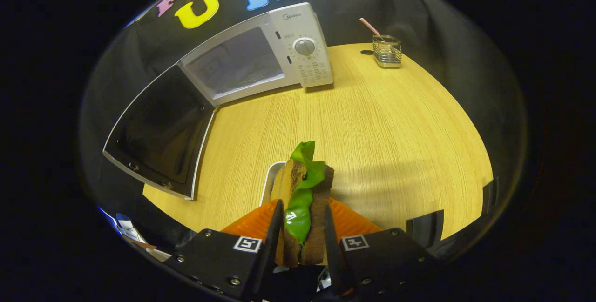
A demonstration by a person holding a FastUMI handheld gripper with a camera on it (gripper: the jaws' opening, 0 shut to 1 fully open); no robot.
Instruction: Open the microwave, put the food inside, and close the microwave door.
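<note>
Two fingers of our tool (pixel 301 227) are clamped on the sandwich (pixel 302 204), one on each bread face, so it stands on edge w/ green lettuce poking out the top. We hold it lifted just above a white tray (pixel 271 178) and something orange (pixel 253 223) under the fingers; can't tell what the orange thing is.

Microwave (pixel 260 55) sits at the far side of the table (pixel 396 130), well ahead and to the left of the tool. Its door (pixel 158 134) is swung wide open toward us on the left, so the cavity (pixel 235 62) faces us, lit and seemingly empty.

Step 1 looks done; we judge we're mid-carry. Key relation: cavity lies fwd-left of the sandwich, w/ the open door flanking that path on the left. The sandwich's long axis runs along the fingers, so we reckon it should go in end-first, keeping right of the door edge. A wire holder (pixel 387 51) w/ a straw (pixel 369 26) stands far right, well clear.
</note>
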